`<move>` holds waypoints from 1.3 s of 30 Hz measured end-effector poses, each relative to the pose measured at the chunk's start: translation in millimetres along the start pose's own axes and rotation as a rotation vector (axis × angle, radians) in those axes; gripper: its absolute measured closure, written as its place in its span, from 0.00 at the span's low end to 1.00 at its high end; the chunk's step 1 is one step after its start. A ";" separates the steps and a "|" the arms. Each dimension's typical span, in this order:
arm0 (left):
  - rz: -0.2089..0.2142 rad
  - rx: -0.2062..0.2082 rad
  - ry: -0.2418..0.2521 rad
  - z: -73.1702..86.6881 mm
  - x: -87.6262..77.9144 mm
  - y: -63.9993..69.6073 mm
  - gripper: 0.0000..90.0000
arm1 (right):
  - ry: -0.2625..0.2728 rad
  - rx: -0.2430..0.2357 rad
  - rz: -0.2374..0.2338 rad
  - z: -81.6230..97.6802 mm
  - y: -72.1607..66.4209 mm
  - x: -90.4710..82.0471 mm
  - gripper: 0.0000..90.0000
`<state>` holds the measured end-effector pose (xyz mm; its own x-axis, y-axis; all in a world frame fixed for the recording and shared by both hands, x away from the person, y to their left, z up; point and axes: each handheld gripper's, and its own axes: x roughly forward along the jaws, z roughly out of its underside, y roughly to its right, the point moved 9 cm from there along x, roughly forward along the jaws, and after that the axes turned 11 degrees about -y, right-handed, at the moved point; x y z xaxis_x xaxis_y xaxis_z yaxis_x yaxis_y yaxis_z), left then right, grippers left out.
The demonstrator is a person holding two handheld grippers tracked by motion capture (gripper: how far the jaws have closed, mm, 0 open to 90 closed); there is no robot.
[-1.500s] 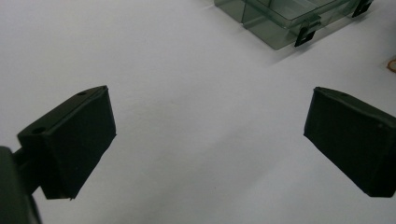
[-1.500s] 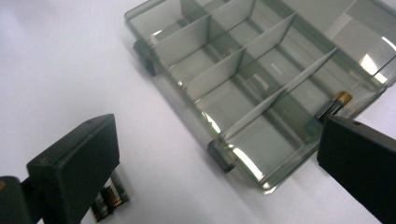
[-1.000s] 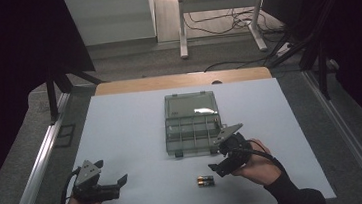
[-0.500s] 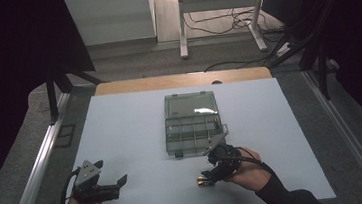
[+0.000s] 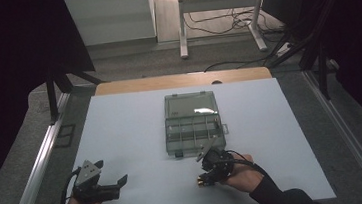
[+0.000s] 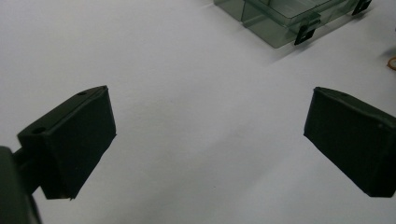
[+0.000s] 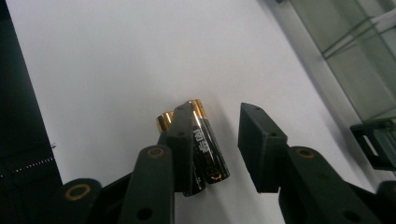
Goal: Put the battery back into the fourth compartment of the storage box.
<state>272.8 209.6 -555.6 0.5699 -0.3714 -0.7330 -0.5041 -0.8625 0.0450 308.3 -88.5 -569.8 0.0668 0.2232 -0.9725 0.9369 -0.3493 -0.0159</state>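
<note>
Batteries (image 7: 201, 144), two, on the table between the right gripper's (image 7: 212, 144) closing jaws, not yet pinched | open organiser box (image 5: 192, 126) beyond, unfilled | left gripper (image 6: 208, 135) spread, idle

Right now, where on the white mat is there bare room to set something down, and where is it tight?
Bare: the wide stretch of white mat between the left gripper and the clear compartment box, and the strip right of the box to the mat's edge. Crowded: just in front of the box, where the right gripper stands over two batteries.
</note>
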 end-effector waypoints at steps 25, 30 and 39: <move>0.001 0.002 -0.001 0.0 0.2 0.2 0.03 | 0.015 -0.004 0.022 -3.6 12.0 4.9 0.85; 0.001 0.000 -0.001 0.0 0.2 0.1 0.03 | 0.048 0.020 0.024 -5.1 15.7 -4.5 0.85; 0.002 -0.003 -0.002 0.0 0.4 -0.2 0.03 | 0.092 0.046 0.025 -7.6 23.4 -17.4 0.85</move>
<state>273.1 209.7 -555.9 0.5673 -0.3725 -0.7345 -0.5037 -0.8625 0.0483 331.6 -93.6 -551.6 0.1229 0.2964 -0.9471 0.9178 -0.3970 -0.0052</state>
